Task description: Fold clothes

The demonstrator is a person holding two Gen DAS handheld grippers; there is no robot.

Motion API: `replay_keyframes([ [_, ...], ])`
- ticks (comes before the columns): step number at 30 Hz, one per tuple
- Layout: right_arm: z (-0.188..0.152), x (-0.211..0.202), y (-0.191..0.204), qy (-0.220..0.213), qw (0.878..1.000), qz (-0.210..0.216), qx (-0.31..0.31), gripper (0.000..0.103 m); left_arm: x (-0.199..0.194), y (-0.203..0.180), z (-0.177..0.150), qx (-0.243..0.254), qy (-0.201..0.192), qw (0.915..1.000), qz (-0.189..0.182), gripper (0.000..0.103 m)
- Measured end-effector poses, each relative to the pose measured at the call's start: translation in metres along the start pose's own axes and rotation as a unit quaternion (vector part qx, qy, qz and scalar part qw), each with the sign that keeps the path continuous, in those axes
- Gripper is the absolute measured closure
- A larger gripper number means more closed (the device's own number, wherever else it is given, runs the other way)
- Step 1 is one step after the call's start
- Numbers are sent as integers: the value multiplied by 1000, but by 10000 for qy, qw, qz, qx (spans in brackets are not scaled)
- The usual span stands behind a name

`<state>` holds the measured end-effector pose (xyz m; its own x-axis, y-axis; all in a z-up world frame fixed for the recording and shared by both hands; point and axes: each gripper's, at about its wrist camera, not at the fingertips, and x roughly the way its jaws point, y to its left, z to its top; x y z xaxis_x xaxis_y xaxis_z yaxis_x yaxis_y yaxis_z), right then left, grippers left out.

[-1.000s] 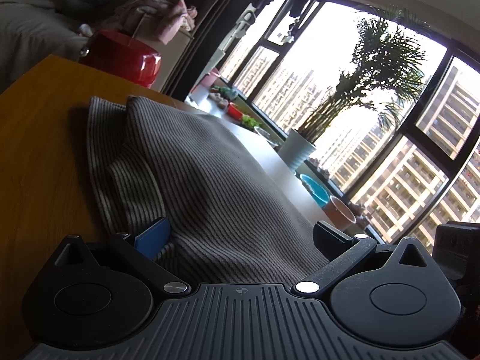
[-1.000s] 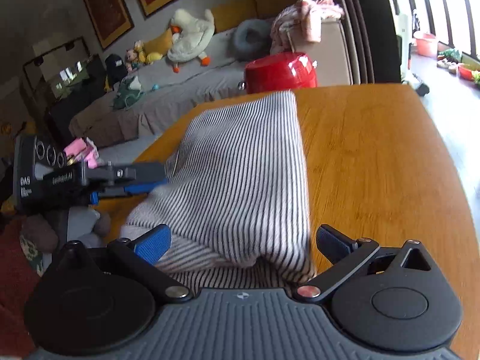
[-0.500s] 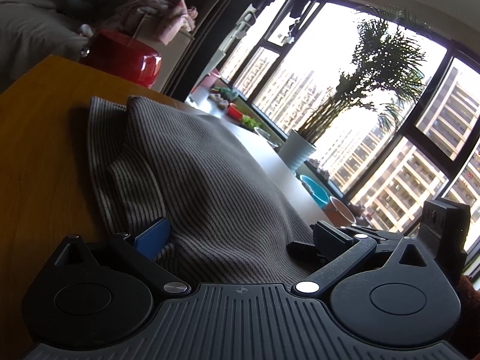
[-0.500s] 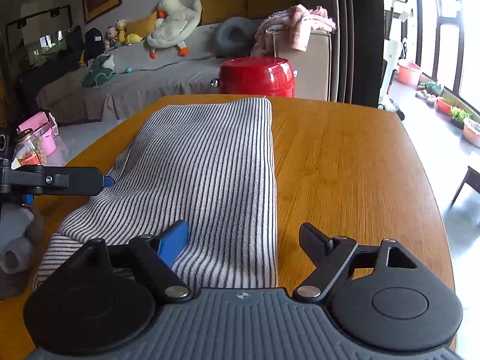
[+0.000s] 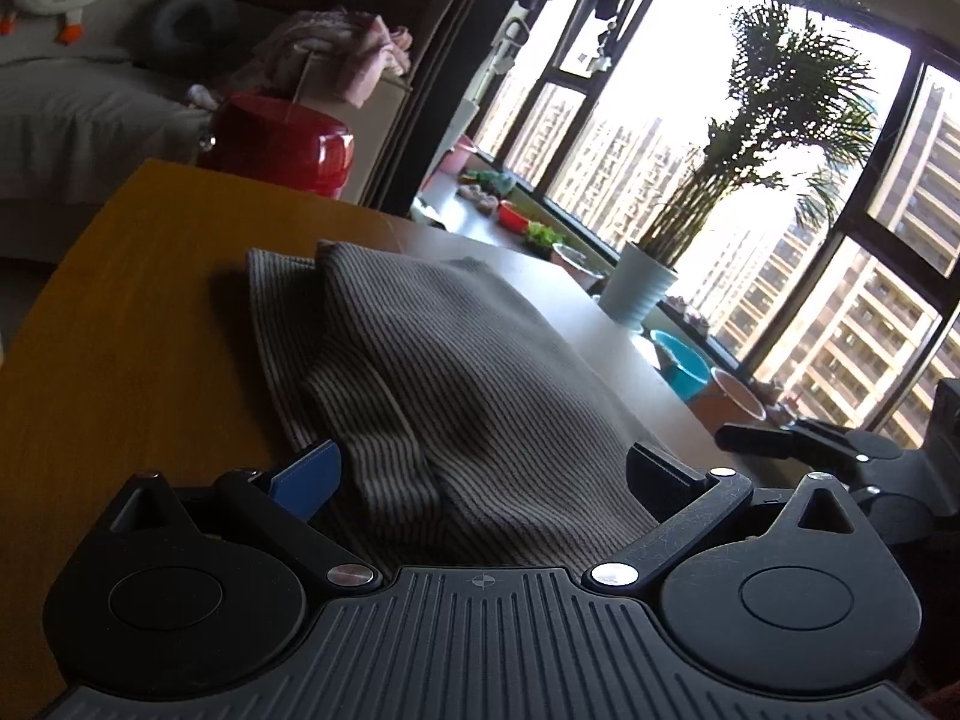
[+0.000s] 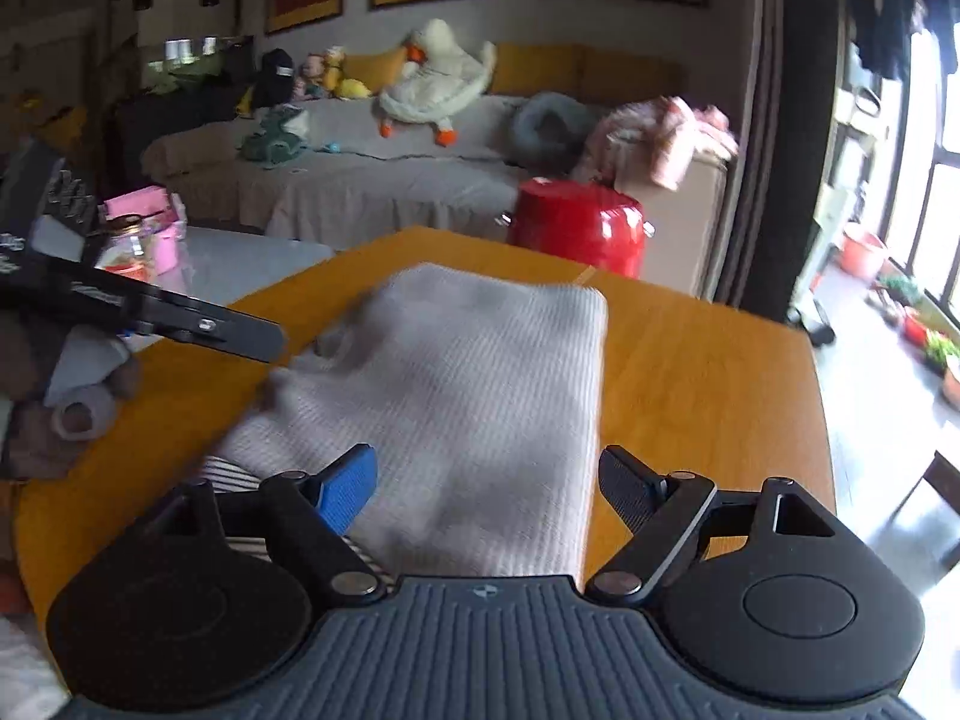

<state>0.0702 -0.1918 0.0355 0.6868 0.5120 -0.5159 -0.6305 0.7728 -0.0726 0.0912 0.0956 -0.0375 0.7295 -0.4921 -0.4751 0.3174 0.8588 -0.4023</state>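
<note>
A grey-and-white striped garment (image 5: 444,372) lies folded into a long rectangle on the wooden table (image 5: 120,360). My left gripper (image 5: 483,474) is open at the garment's near end, the cloth lying between and below its fingers without being pinched. In the right wrist view the garment (image 6: 480,384) is motion-blurred, and my right gripper (image 6: 489,483) is open over its near right corner, pads clear of the cloth. Each gripper shows in the other's view: the right gripper (image 5: 810,450) at the far right, the left gripper (image 6: 198,324) at the left edge.
A red pot (image 6: 576,222) stands just past the table's far end. Behind it is a sofa (image 6: 372,180) with plush toys and a heap of pink clothes. A low surface at left holds a pink box (image 6: 144,234). Potted plants (image 5: 636,288) line the window.
Both grippers have drawn back and lifted a little from the garment. The right gripper has rolled level and its jaws stand slightly narrower. The garment now lies flat in its fold.
</note>
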Motion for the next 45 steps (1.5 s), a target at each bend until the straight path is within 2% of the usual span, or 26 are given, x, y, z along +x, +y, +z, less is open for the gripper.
replay_keyframes([
  [4,2,4,45,239,9910,767,-1069,19,-19,3,7,320,-32,9971,695,0],
  [7,-6,15,65,530,9823,1014,-1486,19,-25,1,8,450,32,9943,962,0],
  [13,-19,10,77,692,9731,1078,-1915,17,-31,-2,7,508,75,9939,979,0],
  [17,-27,8,79,714,9694,726,-2232,17,-31,-1,8,480,84,9942,962,0],
  [20,-28,12,75,784,9738,588,-2051,18,-31,-3,6,500,90,9946,906,0],
  [21,-26,14,71,843,9781,639,-1794,21,-31,-3,6,520,97,9947,883,0],
  [23,-16,20,52,1008,9866,804,-996,23,-33,-8,3,657,92,9946,802,0],
  [25,-7,26,30,1150,9881,1012,-126,26,-38,-14,0,874,82,9938,683,0],
  [27,-2,32,6,1281,9803,1282,791,27,-45,-21,-4,1125,73,9921,551,0],
  [30,-3,33,-15,1383,9654,1556,1569,27,-53,-30,-11,1524,85,9875,385,0],
  [33,-4,32,-19,1441,9599,1622,1773,27,-55,-39,-23,2014,185,9791,216,0],
  [36,-4,29,-22,1496,9574,1637,1847,27,-46,-49,-35,2536,295,9666,220,0],
  [40,2,38,-25,1563,9557,1642,1876,27,-24,-64,-48,3304,304,9427,355,0],
  [45,6,44,-29,1633,9516,1701,1970,27,-3,-84,-54,4154,109,9093,224,0],
])
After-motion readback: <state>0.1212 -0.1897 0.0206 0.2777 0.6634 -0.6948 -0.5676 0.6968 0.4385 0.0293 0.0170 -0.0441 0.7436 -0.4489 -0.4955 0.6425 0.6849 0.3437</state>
